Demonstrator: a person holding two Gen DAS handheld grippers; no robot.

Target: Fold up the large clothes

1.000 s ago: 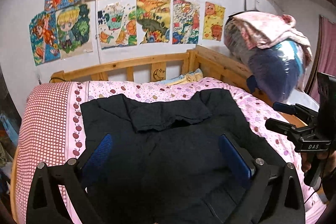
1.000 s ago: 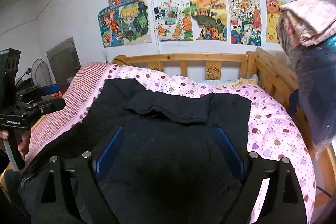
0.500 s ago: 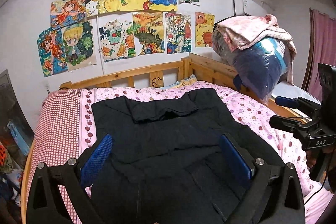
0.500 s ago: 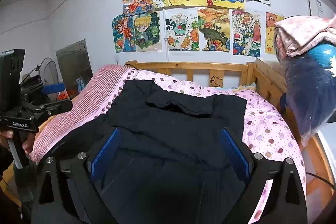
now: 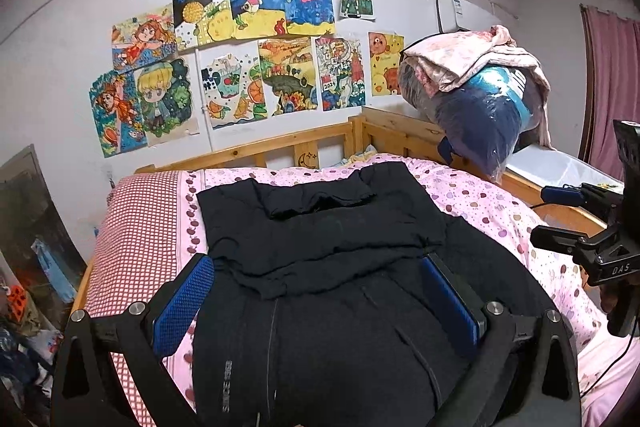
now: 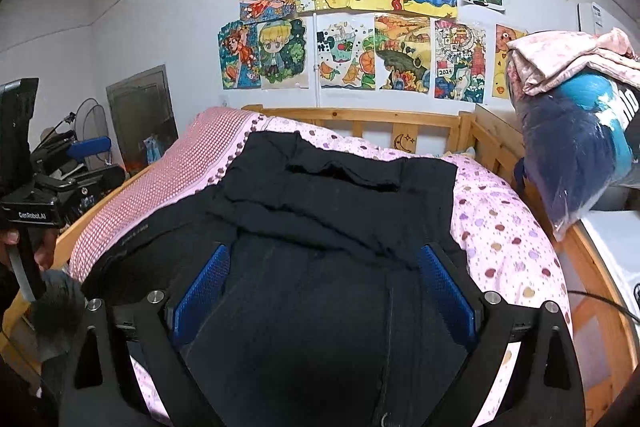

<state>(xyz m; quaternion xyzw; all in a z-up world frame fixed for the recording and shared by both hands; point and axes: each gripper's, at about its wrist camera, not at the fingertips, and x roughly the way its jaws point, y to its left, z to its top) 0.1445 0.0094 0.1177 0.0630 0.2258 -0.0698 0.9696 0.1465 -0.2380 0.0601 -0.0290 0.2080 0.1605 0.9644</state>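
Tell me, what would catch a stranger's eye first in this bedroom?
Probably the colourful drawings covering the wall above the wooden headboard. Next, the black garment spread over the pink dotted bedding, framed by blue-padded fingers. At the right, a bulging bundle of bedding sits piled high.

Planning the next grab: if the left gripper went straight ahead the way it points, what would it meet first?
Most likely the black garment spread on the bed; the open left gripper hangs over it, aimed slightly downward. Depth is unclear.
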